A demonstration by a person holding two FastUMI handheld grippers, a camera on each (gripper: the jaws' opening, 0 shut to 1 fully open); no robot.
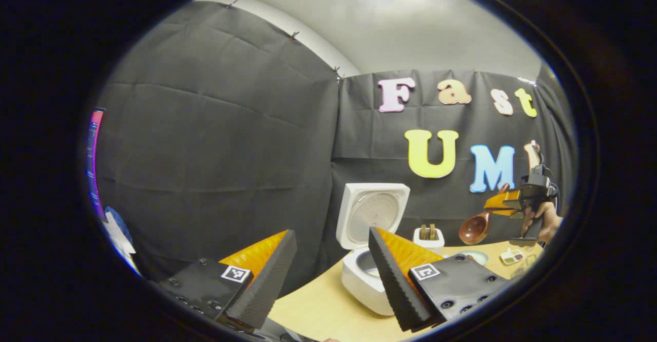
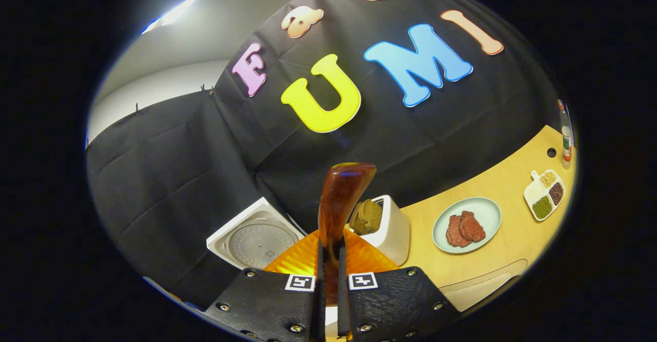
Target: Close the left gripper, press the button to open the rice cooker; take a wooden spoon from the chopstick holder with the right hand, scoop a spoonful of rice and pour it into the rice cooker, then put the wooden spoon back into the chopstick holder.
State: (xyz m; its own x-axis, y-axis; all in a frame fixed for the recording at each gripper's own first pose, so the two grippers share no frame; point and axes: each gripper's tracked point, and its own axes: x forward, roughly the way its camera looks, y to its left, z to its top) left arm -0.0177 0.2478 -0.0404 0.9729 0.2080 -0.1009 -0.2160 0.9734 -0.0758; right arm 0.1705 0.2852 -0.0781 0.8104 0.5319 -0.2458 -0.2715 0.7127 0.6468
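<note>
The white rice cooker [image 1: 362, 276] stands on the wooden table [image 1: 318, 306] with its lid [image 1: 373, 212] raised, its pot showing inside. My left gripper [image 1: 328, 280] hangs open in front of it, nothing between its fingers. To the cooker's right is the white chopstick holder [image 1: 428, 238]. Above and right of the holder, a hand holds my right gripper [image 1: 505, 201], shut on the handle of the dark wooden spoon [image 1: 475, 227]. In the right gripper view the spoon [image 2: 341, 198] sticks up from the right gripper [image 2: 331, 252], over the holder [image 2: 392, 231] and beside the open lid [image 2: 254, 239].
A pale green plate [image 2: 487, 206] with pieces of meat lies right of the holder. Farther right sit a small divided dish [image 2: 545, 194] of grains and a bottle [image 2: 564, 136] at the table's end. A pale rounded edge [image 2: 482, 285] shows near the table's front.
</note>
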